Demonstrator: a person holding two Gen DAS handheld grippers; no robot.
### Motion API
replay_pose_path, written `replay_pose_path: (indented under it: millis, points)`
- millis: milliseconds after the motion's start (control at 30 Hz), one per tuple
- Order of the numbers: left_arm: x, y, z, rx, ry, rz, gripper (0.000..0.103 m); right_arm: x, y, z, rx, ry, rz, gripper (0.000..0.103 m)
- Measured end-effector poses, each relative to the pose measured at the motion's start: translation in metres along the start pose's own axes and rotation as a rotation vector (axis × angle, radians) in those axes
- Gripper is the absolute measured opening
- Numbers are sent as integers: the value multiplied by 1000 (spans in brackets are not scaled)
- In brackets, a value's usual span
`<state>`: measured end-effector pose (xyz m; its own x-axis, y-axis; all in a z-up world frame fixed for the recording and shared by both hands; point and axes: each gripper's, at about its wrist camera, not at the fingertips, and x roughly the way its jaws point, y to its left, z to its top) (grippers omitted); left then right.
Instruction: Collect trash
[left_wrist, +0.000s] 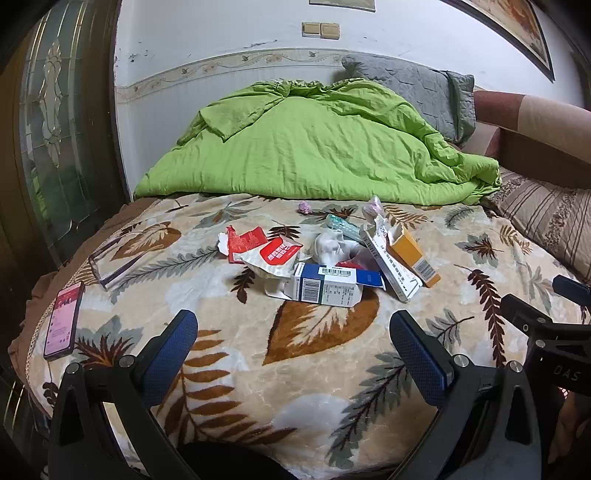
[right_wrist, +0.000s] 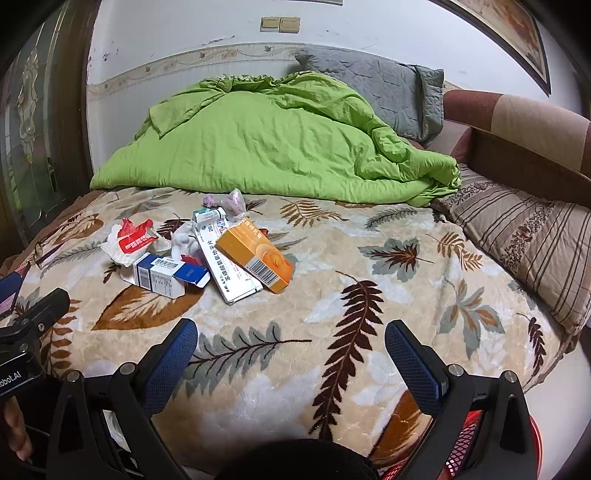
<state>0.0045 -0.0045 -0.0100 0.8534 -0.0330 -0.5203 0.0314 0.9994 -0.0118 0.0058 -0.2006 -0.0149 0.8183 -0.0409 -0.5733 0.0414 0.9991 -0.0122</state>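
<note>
A heap of trash lies mid-bed on the leaf-patterned blanket (left_wrist: 229, 369): a blue-and-white carton (left_wrist: 328, 286) (right_wrist: 162, 275), an orange box (left_wrist: 413, 258) (right_wrist: 255, 254), a long white box (left_wrist: 391, 266) (right_wrist: 225, 266), red-and-white torn wrappers (left_wrist: 258, 247) (right_wrist: 131, 240), crumpled white tissue (left_wrist: 330, 245) (right_wrist: 183, 240), a blister pack (left_wrist: 341, 225) and small pink scraps (left_wrist: 304, 207) (right_wrist: 236, 199). My left gripper (left_wrist: 293, 332) is open and empty, short of the carton. My right gripper (right_wrist: 291, 339) is open and empty, to the near right of the heap.
A phone (left_wrist: 62, 321) and glasses (left_wrist: 110, 262) lie at the blanket's left edge. A green duvet (left_wrist: 306, 147) and grey pillow (left_wrist: 413, 92) fill the far side, a striped pillow (right_wrist: 524, 243) the right. A red basket (right_wrist: 465, 443) sits below the right gripper.
</note>
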Motion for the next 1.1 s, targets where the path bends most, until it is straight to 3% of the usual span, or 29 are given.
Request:
replay_pose_path:
  millis: [200,733,833,967,1100]
  points:
    - [-4,0,0,-9,-3,-17,103,0,0,0,-3,1,-1,103]
    - [2,-8,-1,110,36,10,103,2,-2,-3,-4,16,21,103]
    - [11,2,6,74,90,-30,103,6,-4,-1,1,39,64,100]
    - [35,25,18,-37,205,-120,103,18,-8,2,25,99,136,87]
    - [65,48,32,-114,229,-140,99,26,-11,0,48,136,164,84]
